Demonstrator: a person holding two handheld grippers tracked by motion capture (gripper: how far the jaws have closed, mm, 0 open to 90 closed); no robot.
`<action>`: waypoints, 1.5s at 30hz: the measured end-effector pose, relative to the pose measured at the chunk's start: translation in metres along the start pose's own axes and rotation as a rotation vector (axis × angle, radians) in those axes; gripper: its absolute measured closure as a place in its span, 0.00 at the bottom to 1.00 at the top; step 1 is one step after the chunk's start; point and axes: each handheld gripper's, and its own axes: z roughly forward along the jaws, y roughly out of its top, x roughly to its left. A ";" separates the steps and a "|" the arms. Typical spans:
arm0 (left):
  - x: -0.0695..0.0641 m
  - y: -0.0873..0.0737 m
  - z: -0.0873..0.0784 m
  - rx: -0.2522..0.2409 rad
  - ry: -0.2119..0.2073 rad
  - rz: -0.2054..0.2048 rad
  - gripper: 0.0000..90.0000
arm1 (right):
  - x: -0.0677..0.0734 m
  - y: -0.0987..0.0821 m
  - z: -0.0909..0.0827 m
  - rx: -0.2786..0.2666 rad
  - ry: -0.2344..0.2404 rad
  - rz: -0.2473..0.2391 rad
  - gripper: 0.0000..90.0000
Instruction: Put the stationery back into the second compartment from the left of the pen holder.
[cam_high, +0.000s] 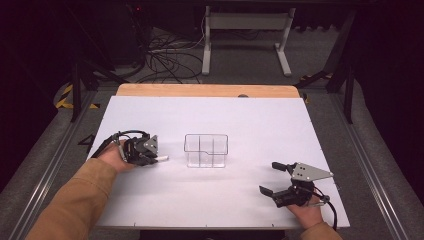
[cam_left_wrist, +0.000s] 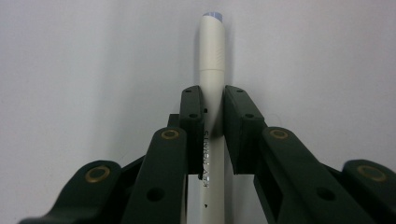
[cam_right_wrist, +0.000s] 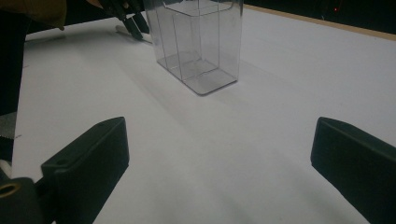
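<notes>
A white pen (cam_left_wrist: 212, 70) with a pale blue tip lies on the white table, and my left gripper (cam_left_wrist: 214, 100) is shut on its barrel, both pads pressing its sides. From above, that left gripper (cam_high: 150, 156) sits at the table's left with the pen (cam_high: 163, 158) poking out toward a clear divided organizer box (cam_high: 206, 150) at the middle. My right gripper (cam_high: 272, 177) rests at the front right, jaws wide apart and holding nothing. In the right gripper view the box (cam_right_wrist: 196, 42) stands ahead, with the left gripper (cam_right_wrist: 133, 21) and pen beyond it.
The white table surface (cam_high: 210, 120) has a wooden strip (cam_high: 205, 90) along its far edge. Beyond it stand a grey stand frame (cam_high: 247, 30) and a tangle of floor cables (cam_high: 165, 60). A tan sleeve (cam_high: 75, 200) comes in at the lower left.
</notes>
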 end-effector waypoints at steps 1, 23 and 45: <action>0.000 0.001 -0.004 -0.007 0.005 -0.004 0.87 | 0.000 0.000 0.000 0.000 0.000 0.000 0.05; -0.002 0.009 -0.053 -0.280 0.088 -0.107 0.87 | 0.000 0.000 0.000 -0.003 -0.005 -0.001 0.05; -0.005 0.013 -0.083 -0.691 0.028 -0.302 0.87 | 0.000 0.000 0.000 -0.007 -0.001 -0.001 0.05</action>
